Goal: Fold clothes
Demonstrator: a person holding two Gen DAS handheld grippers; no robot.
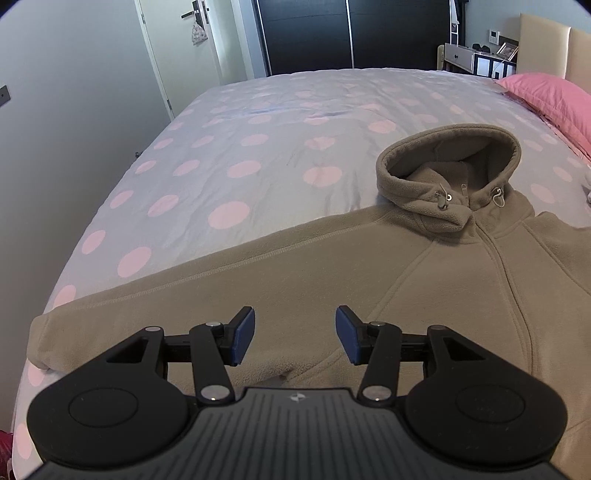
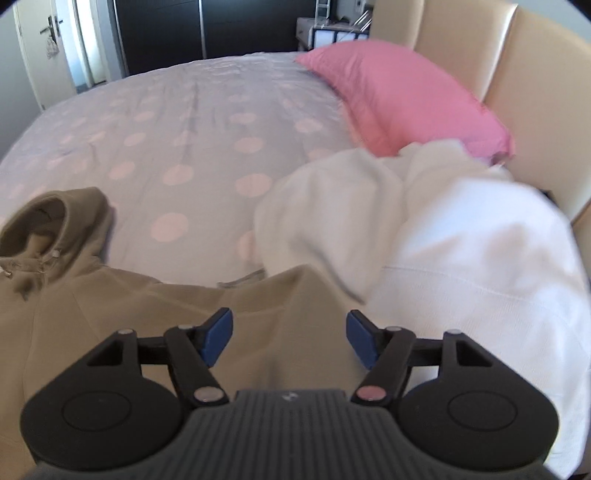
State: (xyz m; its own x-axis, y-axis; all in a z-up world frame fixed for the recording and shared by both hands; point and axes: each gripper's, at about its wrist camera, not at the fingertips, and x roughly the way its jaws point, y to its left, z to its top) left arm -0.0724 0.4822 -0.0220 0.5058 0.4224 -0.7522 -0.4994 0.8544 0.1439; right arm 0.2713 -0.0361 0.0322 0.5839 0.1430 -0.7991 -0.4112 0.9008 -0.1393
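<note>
A tan fleece hoodie (image 1: 332, 266) lies front up on the bed, zip closed, hood (image 1: 448, 173) pointing toward the far side. Its left sleeve (image 1: 147, 306) stretches out to the bed's left edge. My left gripper (image 1: 294, 334) hovers open over the sleeve near the armpit, nothing between its blue pads. In the right wrist view the hoodie (image 2: 110, 314) fills the lower left, its hood (image 2: 55, 221) at the left. My right gripper (image 2: 290, 338) is open above the hoodie's right sleeve (image 2: 295, 295), whose end runs under white cloth.
The bed (image 1: 229, 155) has a pale cover with pink dots. A pile of white clothes (image 2: 443, 251) sits to the right of the hoodie. A pink pillow (image 2: 402, 96) leans by the beige headboard (image 2: 517, 74). A door (image 1: 177, 48) and dark wardrobe (image 1: 332, 33) stand beyond.
</note>
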